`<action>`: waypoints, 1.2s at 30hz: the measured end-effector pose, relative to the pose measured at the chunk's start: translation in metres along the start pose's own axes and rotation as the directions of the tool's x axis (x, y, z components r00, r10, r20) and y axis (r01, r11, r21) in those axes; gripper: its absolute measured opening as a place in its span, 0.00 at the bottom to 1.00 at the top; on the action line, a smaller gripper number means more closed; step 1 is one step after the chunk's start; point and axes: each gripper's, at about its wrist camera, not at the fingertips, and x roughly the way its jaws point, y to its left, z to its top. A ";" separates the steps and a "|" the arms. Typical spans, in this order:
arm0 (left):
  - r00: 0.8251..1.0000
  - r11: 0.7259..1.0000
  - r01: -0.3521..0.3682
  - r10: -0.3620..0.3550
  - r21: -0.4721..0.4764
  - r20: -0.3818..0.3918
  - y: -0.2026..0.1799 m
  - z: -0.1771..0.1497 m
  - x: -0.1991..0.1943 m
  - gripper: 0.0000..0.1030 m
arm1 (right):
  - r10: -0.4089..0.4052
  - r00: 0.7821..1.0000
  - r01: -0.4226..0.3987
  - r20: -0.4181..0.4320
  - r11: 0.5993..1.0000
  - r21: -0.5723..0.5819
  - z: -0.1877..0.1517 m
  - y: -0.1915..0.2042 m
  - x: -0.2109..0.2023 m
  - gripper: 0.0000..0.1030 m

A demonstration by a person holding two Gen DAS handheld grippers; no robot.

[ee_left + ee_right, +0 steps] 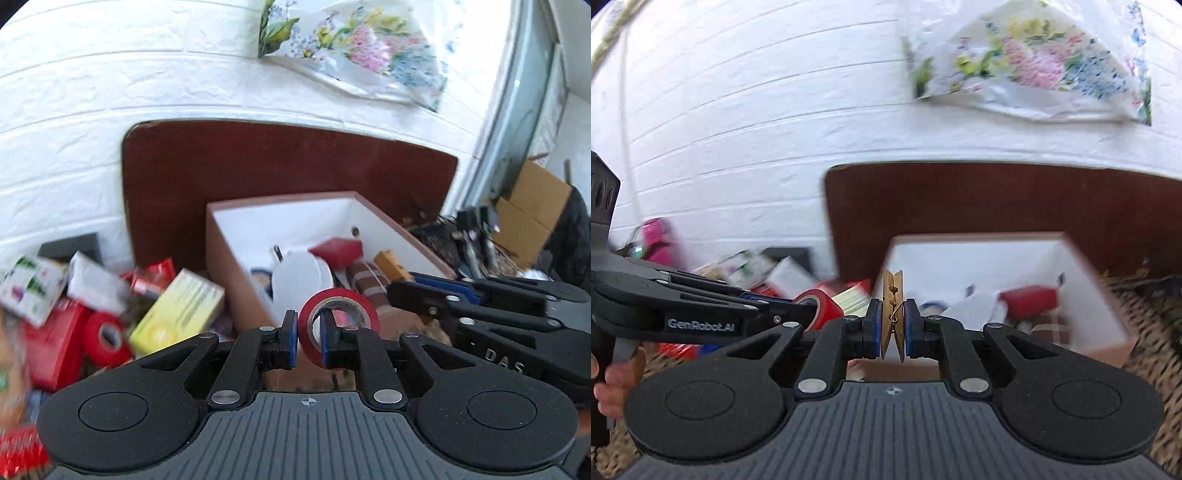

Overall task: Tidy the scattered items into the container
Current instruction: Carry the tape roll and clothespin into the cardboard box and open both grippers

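Note:
My left gripper (308,326) is shut on a red tape roll (354,301), pinching its wall so the roll stands on edge, held just short of the near rim of the pink open box (236,273). The box holds a white round lid (299,277), a red block (338,251) and a brown striped item (369,278). My right gripper (892,328) is shut on a wooden clothespin (892,291) that stands upright, in front of the same box (1086,280). In the right wrist view the left gripper (807,308) with the tape roll (827,308) is at the left.
A pile of cartons lies left of the box: a yellow-green carton (181,310), a second red roll (107,338), a red box (55,347). A dark brown board (288,162) leans on the white wall behind. A cardboard box (532,210) stands far right. A hand (613,380) holds the left gripper.

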 end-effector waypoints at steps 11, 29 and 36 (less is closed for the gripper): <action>0.990 0.994 -0.095 0.088 -0.056 -0.109 0.013 0.050 0.150 0.08 | -0.090 0.966 0.102 -0.241 0.994 0.039 -0.001 -0.073 0.115 0.13; 0.995 0.992 -0.091 0.086 -0.085 -0.052 0.020 0.045 0.161 0.92 | -0.160 0.968 0.167 -0.196 0.986 0.021 -0.005 -0.090 0.130 0.84; 0.995 0.993 -0.099 0.097 -0.058 -0.035 0.002 0.035 0.129 0.95 | -0.157 0.976 0.156 -0.150 0.988 -0.017 0.004 -0.069 0.095 0.93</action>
